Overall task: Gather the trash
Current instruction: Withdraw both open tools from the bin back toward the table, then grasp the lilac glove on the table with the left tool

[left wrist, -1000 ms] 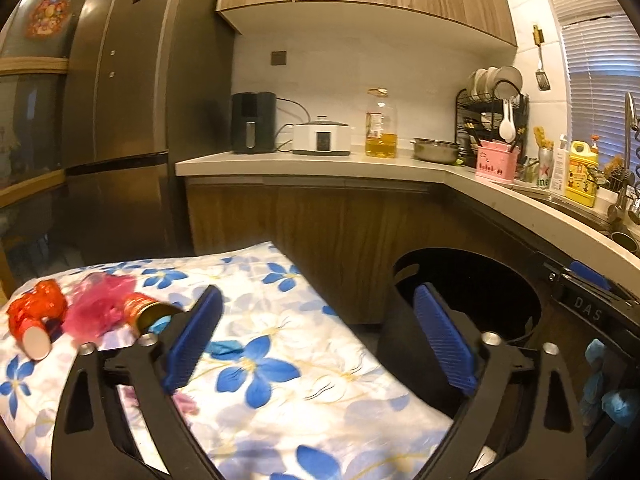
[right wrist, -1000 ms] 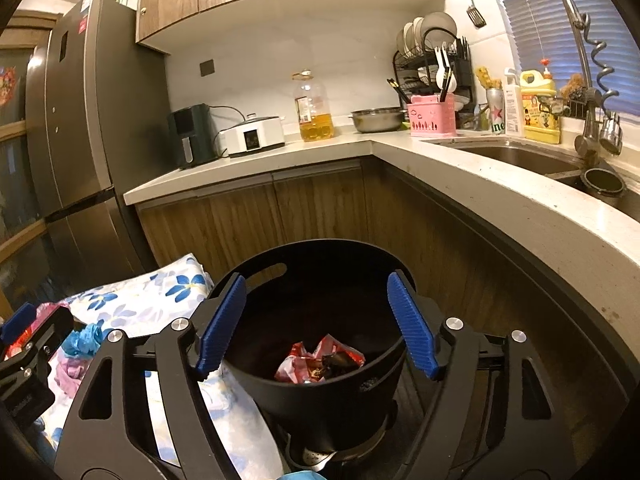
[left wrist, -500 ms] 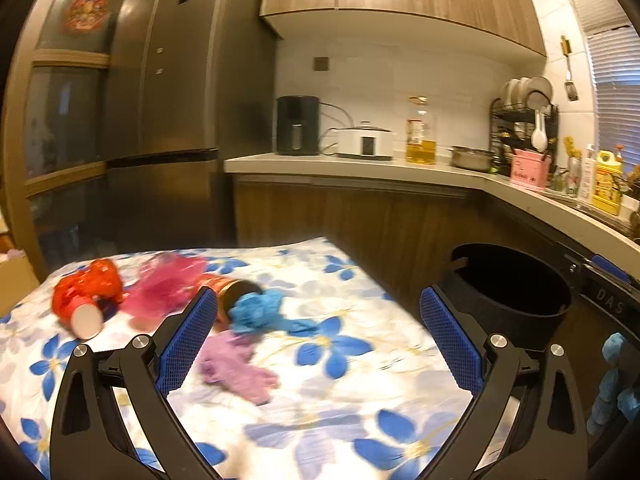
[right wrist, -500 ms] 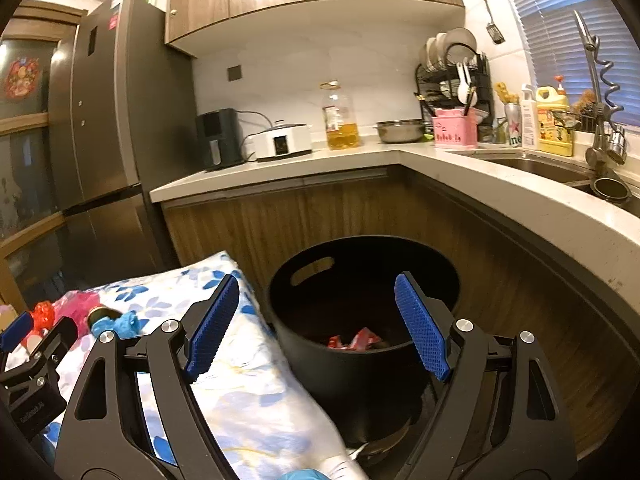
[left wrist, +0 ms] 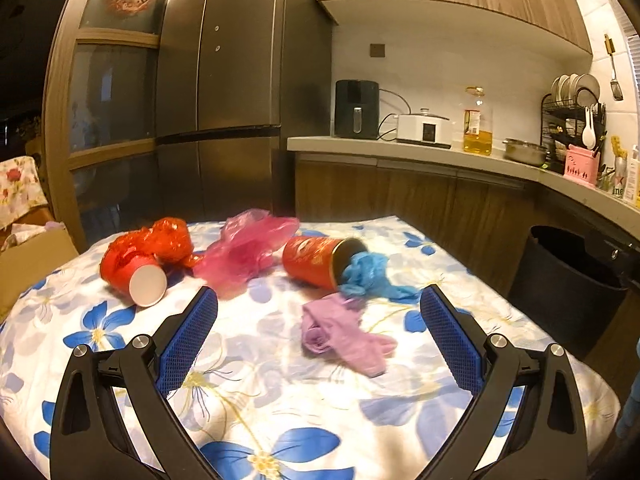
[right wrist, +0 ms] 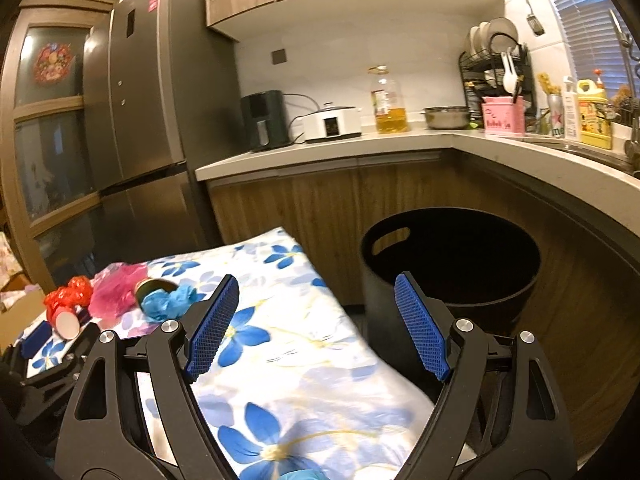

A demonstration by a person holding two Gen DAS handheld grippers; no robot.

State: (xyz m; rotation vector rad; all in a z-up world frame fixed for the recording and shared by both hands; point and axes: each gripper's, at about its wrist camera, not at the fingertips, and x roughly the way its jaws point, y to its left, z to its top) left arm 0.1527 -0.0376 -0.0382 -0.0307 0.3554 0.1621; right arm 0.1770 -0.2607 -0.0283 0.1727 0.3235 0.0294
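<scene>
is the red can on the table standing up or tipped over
Tipped over. The red can lies on its side on the floral tablecloth, blue glove spilling from its mouth.

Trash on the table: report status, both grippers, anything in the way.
Left gripper open, empty. Right gripper open, empty, jaws just widened. Cup, bags, can, gloves lie on the cloth; bin beside it. Path clear.

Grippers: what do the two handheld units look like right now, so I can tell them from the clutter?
Both match. The left gripper and right gripper each have two black plastic arms with triangular cut-outs and silver bolt heads at the pivots. The fingers carry blue pads with a fine grid texture. No cables or sleeves show.
</scene>
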